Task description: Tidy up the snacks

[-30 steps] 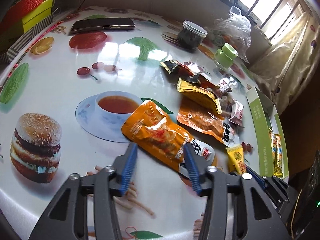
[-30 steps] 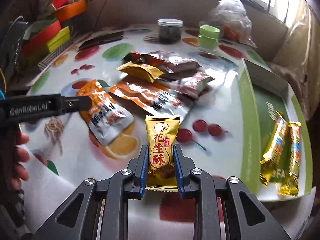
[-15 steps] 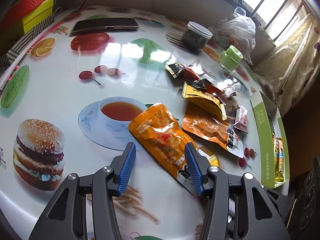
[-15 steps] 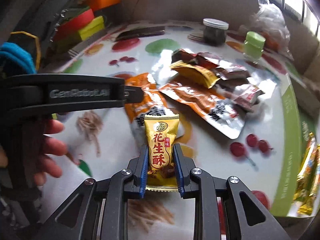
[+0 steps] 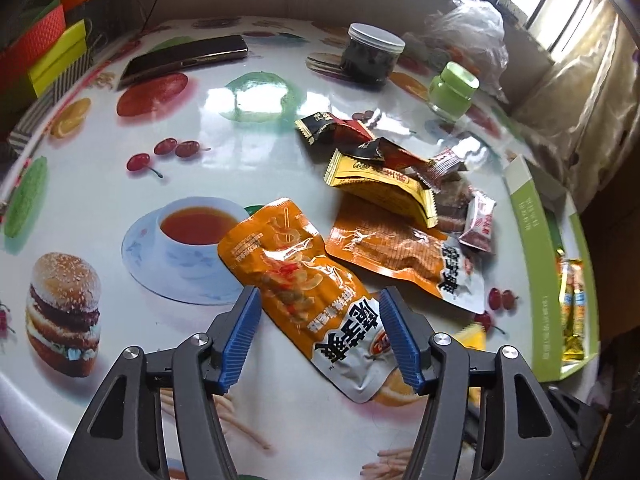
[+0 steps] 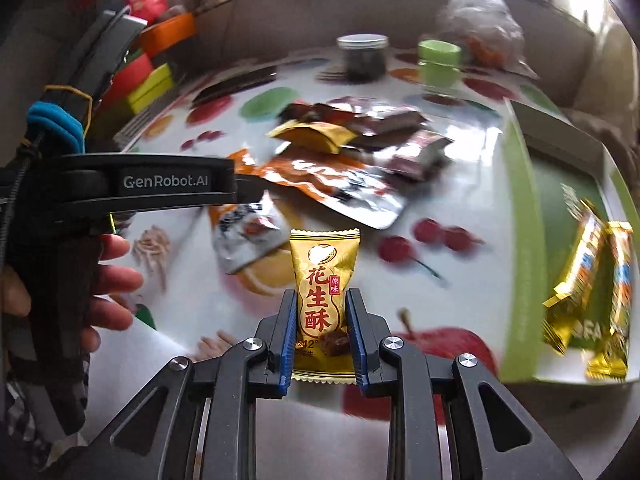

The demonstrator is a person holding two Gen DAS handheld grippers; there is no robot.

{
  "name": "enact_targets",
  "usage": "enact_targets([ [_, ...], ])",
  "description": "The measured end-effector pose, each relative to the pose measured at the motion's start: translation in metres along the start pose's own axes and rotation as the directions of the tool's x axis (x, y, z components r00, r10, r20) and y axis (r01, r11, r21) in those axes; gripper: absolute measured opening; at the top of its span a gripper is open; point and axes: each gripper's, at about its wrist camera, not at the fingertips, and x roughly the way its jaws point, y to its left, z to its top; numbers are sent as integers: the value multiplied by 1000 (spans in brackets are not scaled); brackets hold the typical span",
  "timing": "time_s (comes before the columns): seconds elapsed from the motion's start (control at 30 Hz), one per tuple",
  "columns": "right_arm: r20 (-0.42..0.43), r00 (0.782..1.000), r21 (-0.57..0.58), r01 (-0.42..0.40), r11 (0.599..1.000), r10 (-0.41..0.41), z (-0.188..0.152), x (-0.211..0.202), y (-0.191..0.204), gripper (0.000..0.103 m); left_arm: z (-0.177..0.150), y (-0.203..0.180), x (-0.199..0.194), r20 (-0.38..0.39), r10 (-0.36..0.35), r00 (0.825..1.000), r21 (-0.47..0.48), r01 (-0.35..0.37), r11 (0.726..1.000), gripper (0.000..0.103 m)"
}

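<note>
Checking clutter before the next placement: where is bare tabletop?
Free: the printed tabletop between the dark phone and the orange snack pouch. Crowded: the wrapper pile beside the green-rimmed box.

Window daylight, tabletop glare, right-view blur.

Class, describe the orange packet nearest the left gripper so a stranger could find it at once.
Start at the printed teacup on the tablecloth. Just right of it lies an orange packet, slanting down between the opening blue pads of the left gripper, which do not press it. Unlike the second orange packet beside it, no other snack lies on it.
</note>
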Motion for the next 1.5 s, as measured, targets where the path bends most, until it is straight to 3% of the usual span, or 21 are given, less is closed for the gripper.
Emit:
enact_targets([
  [0.13,14,1000,34,0,999,0,-4,-5,-13,23,0,-16,7,10,128,992,76,-128,989,65],
  [0.27,26,1000,54,-17,998,16,-7,-6,-20,23,-2,-19,10,27,158,987,79,-159,984,68],
  [0.63,37,999,69,-42,997,39,-8,-7,-24,23,-11,-6,1,49,153,987,108,-157,982,68],
  [0.77,35,999,69,-36,997,34,-8,-6,-22,23,-14,0,-3,74,152,986,104,-159,982,52],
  [1.0,31,999,67,-25,997,23,-8,-6,-21,23,-17,5,-7,95,123,988,97,-132,987,44],
  [1.27,29,1000,59,-9,998,7,-7,-5,-18,22,-21,8,-12,99,51,994,76,-58,995,40],
  [1.5,45,999,45,2,999,-4,-5,-11,-13,22,-26,1,-19,116,28,993,102,-40,994,40],
])
